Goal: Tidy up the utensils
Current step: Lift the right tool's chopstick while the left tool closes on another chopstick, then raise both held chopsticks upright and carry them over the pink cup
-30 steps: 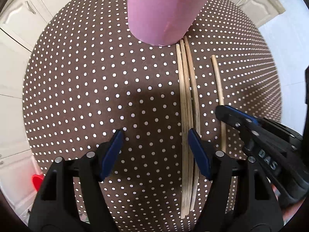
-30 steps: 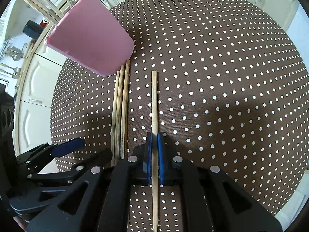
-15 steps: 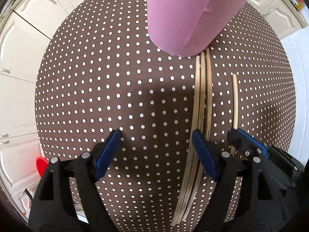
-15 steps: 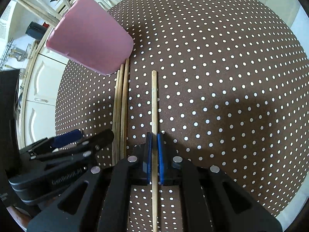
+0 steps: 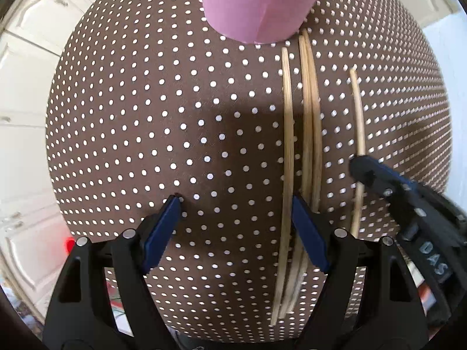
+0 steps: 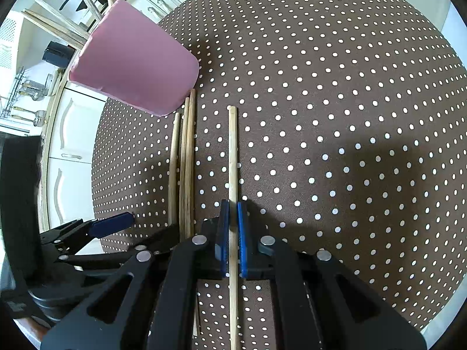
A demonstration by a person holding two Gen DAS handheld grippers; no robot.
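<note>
In the left wrist view, the left gripper (image 5: 235, 213) is hovering low over the dotted tablecloth (image 5: 131, 134) with its jaws spread wide and nothing between them. Its right finger is sitting among three loose chopsticks (image 5: 306, 145) that are lying side by side, their far ends reaching toward the pink cup (image 5: 256, 3). One of the three is lying slightly apart on the left. Further right, a single chopstick (image 5: 358, 134) is passing under the right gripper (image 5: 364, 172).

In the right wrist view, the right gripper (image 6: 230, 227) is pinching that single chopstick (image 6: 232, 157) tightly, jaws closed on it partway along its length, while the stick is lying flat on the cloth and pointing away. The pink cup (image 6: 131, 67) is standing to the far left, already holding several sticks (image 6: 55, 26). The three loose chopsticks (image 6: 185, 160) are lying between.

The step in hand looks like picking up. Next, the gripped stick probably needs lifting, tipping upright, and carrying left into the cup.
</note>
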